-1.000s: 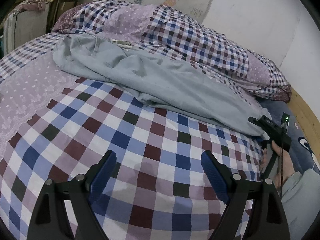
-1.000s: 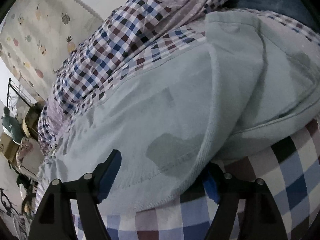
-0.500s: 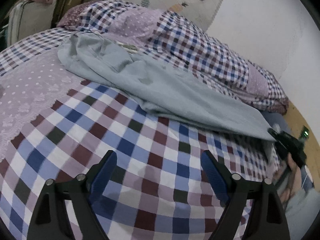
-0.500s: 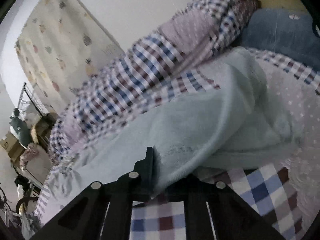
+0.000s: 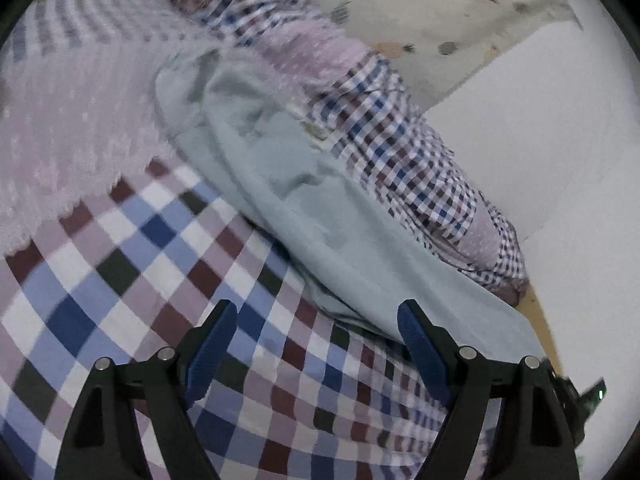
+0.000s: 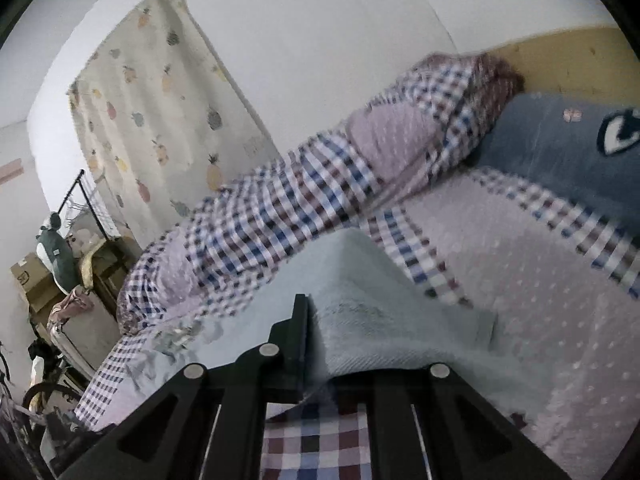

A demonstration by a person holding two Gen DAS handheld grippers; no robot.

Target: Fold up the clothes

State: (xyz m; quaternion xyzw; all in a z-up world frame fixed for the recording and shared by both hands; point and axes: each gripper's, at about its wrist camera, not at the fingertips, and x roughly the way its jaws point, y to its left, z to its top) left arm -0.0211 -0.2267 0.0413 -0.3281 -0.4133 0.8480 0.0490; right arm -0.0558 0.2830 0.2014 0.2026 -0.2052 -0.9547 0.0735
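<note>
R hand-held gripper [image 6: 316, 344] clamped on pale blue garment [image 6: 360, 300], checked bedspread [image 6: 316, 440] below

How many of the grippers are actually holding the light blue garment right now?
1. The right gripper is shut on the light blue garment, at its edge. The left gripper hovers open over the checked bedspread, holding nothing.

Cardboard box [image 6: 29, 276], far left of right wrist view: a dark printed mark on its side, too small to read.
Curtain [image 6: 160, 120]: pineapple print only, no lettering.
Blue pillow [image 6: 560, 152]: dark-and-white emblem, no words.
</note>
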